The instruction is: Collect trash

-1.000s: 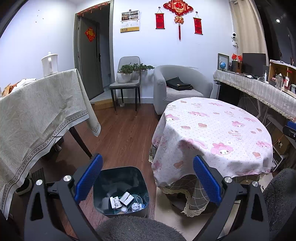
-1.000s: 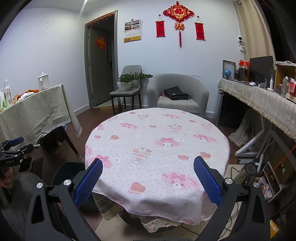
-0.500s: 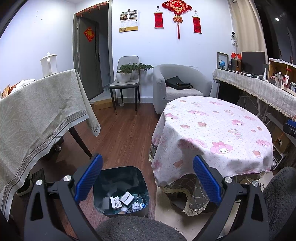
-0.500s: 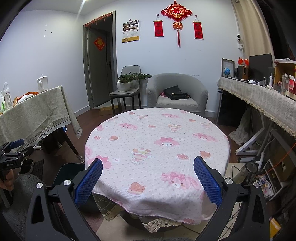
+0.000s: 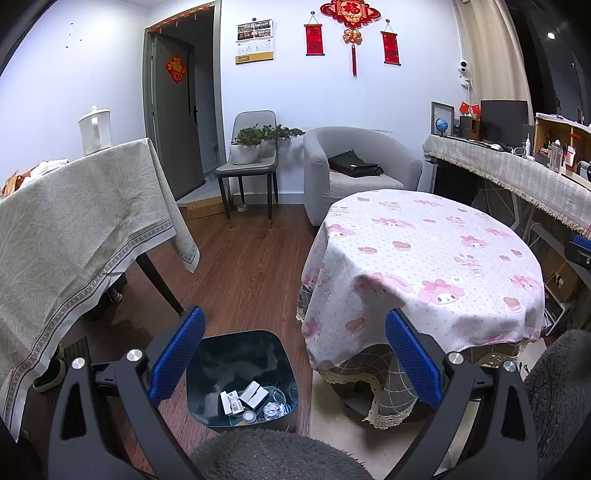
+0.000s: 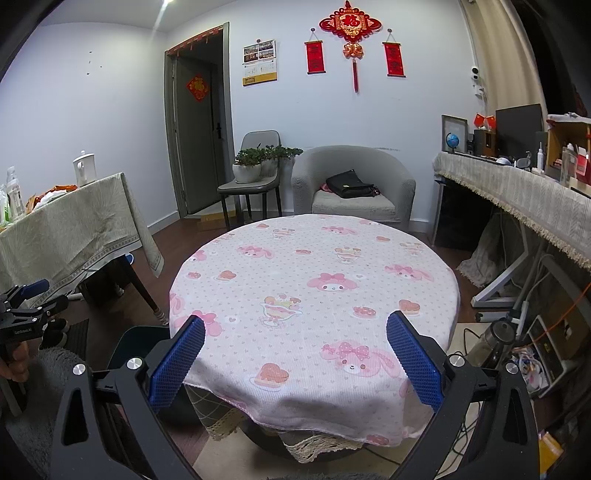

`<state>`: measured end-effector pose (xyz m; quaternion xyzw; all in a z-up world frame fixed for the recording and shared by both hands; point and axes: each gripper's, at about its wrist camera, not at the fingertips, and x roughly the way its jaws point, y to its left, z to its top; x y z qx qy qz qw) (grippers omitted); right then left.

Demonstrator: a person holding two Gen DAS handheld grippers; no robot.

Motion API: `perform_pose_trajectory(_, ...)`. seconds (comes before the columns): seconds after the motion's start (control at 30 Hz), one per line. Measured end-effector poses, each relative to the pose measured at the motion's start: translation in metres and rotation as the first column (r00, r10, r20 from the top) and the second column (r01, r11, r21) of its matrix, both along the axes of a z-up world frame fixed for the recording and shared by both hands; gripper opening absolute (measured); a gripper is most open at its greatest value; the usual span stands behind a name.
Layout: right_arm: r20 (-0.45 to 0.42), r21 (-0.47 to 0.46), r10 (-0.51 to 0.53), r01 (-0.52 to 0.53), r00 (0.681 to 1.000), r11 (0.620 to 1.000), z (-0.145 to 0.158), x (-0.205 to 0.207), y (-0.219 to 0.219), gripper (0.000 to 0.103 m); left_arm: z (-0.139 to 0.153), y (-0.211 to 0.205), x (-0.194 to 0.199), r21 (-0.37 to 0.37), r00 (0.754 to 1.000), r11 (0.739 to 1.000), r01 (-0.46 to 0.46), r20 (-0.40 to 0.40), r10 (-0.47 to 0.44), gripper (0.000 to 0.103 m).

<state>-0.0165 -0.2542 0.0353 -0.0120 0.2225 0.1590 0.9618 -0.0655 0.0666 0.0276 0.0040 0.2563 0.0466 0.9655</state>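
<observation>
Left claw (image 5: 293, 360) held low over the floor, blue pads wide apart, empty, dark trash bin (image 5: 242, 380) just below holding scraps, right claw (image 6: 295, 363) level at the near tabletop (image 6: 314, 288) edge, spread apart, empty

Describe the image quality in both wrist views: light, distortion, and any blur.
Left wrist view: strong fisheye bending of the door frame, black vignette in the corners, dim bluish light; the trash bin interior is shadowed but its litter is readable. Right wrist view: same curvature, a ceiling light flares at top, the round table is evenly lit and sharp; no motion blur.
</observation>
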Motion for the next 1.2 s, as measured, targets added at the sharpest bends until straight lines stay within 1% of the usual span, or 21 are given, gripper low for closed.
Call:
perform_pose_trajectory(0.93,-0.001,0.001,-0.001,0.001,1.0,1.0,-0.0003,-0.0006,0.0003,0.1,0.0003,-0.0002,0.0004,0.005,1.0,1.0,0.007,-0.003,-0.007,0.099)
perform_pose_trajectory(1.2,-0.002,0.003,-0.001,0.001,1.0,1.0,-0.0002,-0.0006,0.0001,0.1,-0.0004,0.0034,0.0027,-0.01,1.0,1.0,-0.01,-0.018,0.01,0.1)
